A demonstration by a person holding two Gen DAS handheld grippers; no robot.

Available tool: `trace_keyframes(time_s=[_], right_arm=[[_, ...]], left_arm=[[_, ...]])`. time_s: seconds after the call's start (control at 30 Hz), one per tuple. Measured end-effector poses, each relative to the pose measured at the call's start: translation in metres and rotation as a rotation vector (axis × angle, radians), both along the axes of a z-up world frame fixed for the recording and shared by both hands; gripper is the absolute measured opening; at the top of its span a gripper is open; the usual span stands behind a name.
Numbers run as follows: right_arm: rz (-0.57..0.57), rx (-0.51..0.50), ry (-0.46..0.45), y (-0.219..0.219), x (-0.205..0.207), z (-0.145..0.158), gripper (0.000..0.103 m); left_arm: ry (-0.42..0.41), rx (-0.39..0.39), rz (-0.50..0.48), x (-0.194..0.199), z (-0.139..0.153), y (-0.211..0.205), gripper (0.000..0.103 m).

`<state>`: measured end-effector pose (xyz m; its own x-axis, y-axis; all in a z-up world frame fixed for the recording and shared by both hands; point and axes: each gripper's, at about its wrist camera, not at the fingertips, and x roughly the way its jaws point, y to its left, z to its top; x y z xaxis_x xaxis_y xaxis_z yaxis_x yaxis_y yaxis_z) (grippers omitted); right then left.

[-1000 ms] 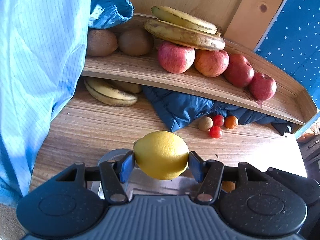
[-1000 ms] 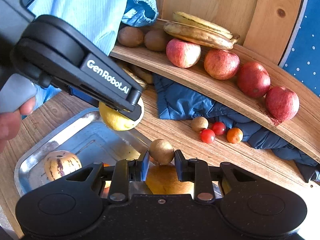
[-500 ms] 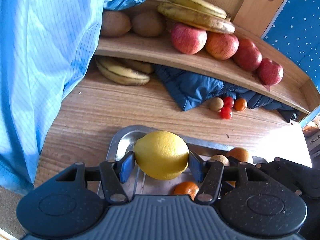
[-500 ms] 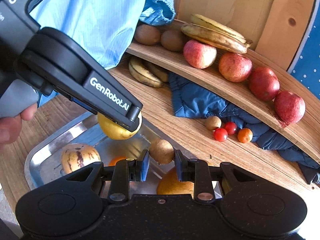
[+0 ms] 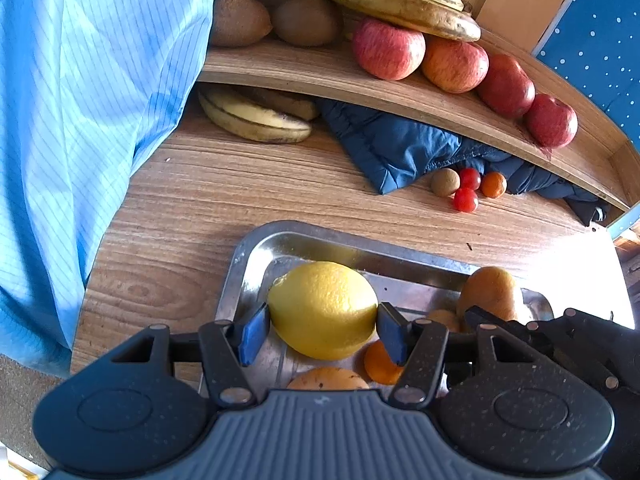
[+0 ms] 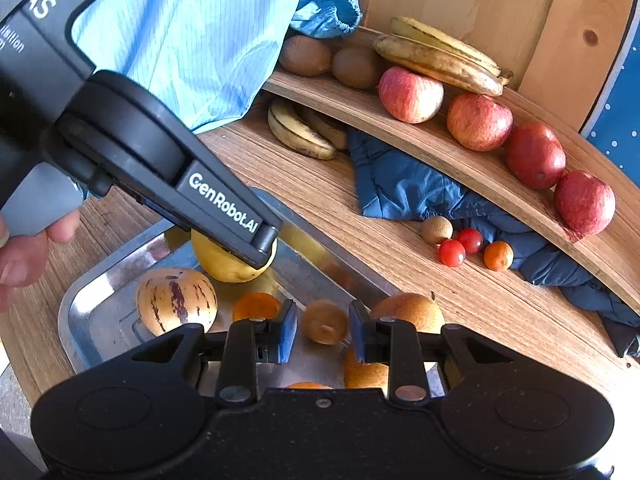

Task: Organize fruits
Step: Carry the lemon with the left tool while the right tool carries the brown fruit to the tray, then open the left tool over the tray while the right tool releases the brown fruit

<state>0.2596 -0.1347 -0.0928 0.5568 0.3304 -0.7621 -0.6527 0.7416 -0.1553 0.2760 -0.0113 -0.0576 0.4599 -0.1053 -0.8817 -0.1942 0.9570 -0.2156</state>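
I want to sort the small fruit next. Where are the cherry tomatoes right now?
The cherry tomatoes lie on the wooden table, right of centre in both views, between a small brown fruit and a tiny orange, beside the blue cloth.

Left wrist view: mounted behind the left claw [image 5: 322,332], looking forward and steeply down, close over the near corner of the metal tray [image 5: 256,248], with tabletop [image 5: 192,200] and curved wooden shelf [image 5: 320,76] beyond. Right wrist view: mounted behind the right claw [image 6: 323,330], to the right of the other, facing forward and down at close range, with the left claw [image 6: 256,248] seen from the side over the tray [image 6: 100,280]. Shared by both: tray, tabletop [image 6: 400,256], shelf [image 6: 460,152] with apples [image 5: 388,50] [image 6: 410,94] and bananas [image 5: 400,4] [image 6: 436,60], blue cloth [image 5: 400,148] [image 6: 408,188].
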Motion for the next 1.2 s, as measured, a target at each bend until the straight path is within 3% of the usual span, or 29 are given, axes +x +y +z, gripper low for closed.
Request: trace_keyframes(time_s=[0.13,0.27,0.4,0.7,1.0,1.2], right_arm=[[-0.016,0.001,-0.005,-0.001,-0.004,0.002,0.033],[-0.044,0.012,-0.018,-0.004,-0.011,0.008,0.045],[-0.087,0.029,-0.02,-0.008,-0.019,0.016,0.066],[-0.2,0.069,-0.007,-0.017,-0.047,0.029,0.097],[-0.296,0.07,0.04,-0.02,-0.081,0.022,0.102],[-0.357,0.051,0.095,-0.023,-0.099,0.019,0.102]], left_arm=[[0.0,-0.008,-0.003,-0.003,0.002,0.002,0.063],[-0.037,-0.003,-0.017,-0.006,0.013,0.004,0.064],[-0.073,-0.001,-0.024,-0.012,0.024,0.008,0.076],[-0.126,0.025,-0.05,-0.041,0.039,0.026,0.1],[-0.13,0.059,-0.122,-0.081,0.033,0.036,0.102],[-0.136,0.113,-0.238,-0.104,0.027,0.035,0.102]])
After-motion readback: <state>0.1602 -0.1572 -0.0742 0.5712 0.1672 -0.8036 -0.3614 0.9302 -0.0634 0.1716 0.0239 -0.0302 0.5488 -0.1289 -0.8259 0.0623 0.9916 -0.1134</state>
